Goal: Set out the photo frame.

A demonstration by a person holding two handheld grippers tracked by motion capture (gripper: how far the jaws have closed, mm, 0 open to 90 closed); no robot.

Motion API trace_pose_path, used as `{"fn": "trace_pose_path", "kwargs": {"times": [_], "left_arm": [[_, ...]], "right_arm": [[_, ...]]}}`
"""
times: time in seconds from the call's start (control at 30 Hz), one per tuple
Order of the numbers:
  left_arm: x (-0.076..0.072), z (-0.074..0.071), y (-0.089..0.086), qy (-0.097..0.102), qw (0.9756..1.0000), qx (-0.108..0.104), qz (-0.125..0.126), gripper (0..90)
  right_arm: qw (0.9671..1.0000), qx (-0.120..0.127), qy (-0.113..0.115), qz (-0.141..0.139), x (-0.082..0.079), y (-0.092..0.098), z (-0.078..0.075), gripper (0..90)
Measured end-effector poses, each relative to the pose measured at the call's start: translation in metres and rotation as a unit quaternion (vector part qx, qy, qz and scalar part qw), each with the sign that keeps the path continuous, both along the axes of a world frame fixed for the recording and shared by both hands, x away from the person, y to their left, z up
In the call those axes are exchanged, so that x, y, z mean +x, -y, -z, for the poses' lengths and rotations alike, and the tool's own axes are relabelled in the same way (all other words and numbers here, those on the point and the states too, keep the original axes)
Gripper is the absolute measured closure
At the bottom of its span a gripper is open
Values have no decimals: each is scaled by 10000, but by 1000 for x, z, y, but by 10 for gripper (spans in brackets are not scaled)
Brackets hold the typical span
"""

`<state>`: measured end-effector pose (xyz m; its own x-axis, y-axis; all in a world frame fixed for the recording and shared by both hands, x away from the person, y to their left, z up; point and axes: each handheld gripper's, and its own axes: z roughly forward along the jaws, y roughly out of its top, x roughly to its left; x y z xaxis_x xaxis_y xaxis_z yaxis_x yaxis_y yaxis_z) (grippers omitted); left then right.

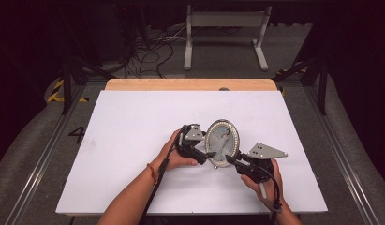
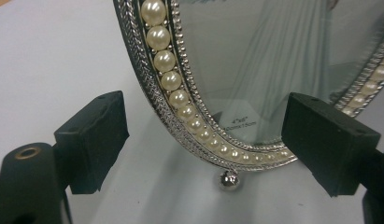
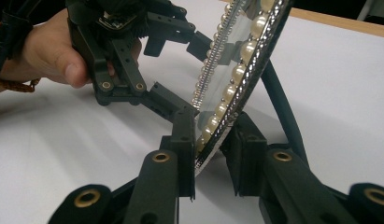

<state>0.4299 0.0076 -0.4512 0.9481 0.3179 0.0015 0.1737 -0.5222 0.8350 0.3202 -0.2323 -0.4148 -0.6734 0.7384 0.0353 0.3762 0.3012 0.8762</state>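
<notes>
Oval pearl-rimmed picture frame [image 1: 222,143] upright on white table [image 1: 134,122], right tongs [image 3: 213,154] clamping its five o'clock rim, left tongs [image 2: 203,144] open around its seven o'clock rim.

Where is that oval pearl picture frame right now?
In the high view, the picture frame stands near the middle of the white table, between the left gripper and right gripper.

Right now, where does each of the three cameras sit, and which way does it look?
High view: above the person's side, looking forward and down on the white table; both forearms, left gripper and right gripper show.
Left gripper view: on the left gripper, facing the oval picture frame between its open jaws.
Right gripper view: on the right gripper, clamping the frame's edge; a hand shows.
All share the frame.
</notes>
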Motion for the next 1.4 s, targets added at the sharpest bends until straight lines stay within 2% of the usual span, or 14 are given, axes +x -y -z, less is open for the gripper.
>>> {"fn": "trace_pose_path", "kwargs": {"times": [0.03, 0.17, 0.23, 0.37, 0.43, 0.53, 0.67, 0.8, 0.93, 0.97, 1.03, 1.13, 1.2, 1.4], "left_arm": [[0, 1, 0, -68, 9999, -33, 84, 153], [-4, 1, 5, -85, 9992, 106, 364, 208], [-5, 0, 5, -11, 9993, 191, 331, 208], [-3, -3, -6, -117, 9994, 5, 333, 340], [-4, -4, -6, -117, 9994, 42, 320, 343], [-7, -6, -7, -65, 9994, 241, 235, 333], [-9, -7, -12, -137, 9995, 226, 180, 353], [-18, -10, -15, -11, 9991, 417, 10, 388], [-23, -12, -23, -99, 9990, 435, 38, 384], [-26, -11, -25, -9, 9990, 440, 49, 385], [-30, -11, -27, -8, 9989, 470, 54, 383], [-31, -12, -31, -80, 9994, 323, 5, 371], [-31, -12, -33, -44, 9998, 215, -22, 359], [-27, -15, -37, -51, 9998, -174, -96, 291]], "right_arm": [[10000, -1, 4, 8, 0, 0, 0, 744], [10000, -23, 16, -28, 0, 0, 0, 745], [10000, -49, 16, -36, 1, 0, 0, 744], [10000, -20, -54, 37, 2, 2, 1, 738], [10000, -6, -77, 22, 3, 4, 1, 740], [10000, -50, -73, 45, 5, 2, 0, 738], [9999, -39, -155, 17, 10, 2, -1, 739], [9996, 38, -263, -24, 16, 4, -1, 744], [9994, 123, -335, -24, 22, 3, 0, 741], [9993, 142, -353, 4, 23, 2, 0, 741], [9993, 129, -347, 8, 25, 2, 0, 738], [9995, 101, -302, 45, 26, -1, 0, 725], [9995, 67, -260, 148, 24, -3, 0, 696], [9997, 121, 92, 187, 10, 6, -12, 652]]}}
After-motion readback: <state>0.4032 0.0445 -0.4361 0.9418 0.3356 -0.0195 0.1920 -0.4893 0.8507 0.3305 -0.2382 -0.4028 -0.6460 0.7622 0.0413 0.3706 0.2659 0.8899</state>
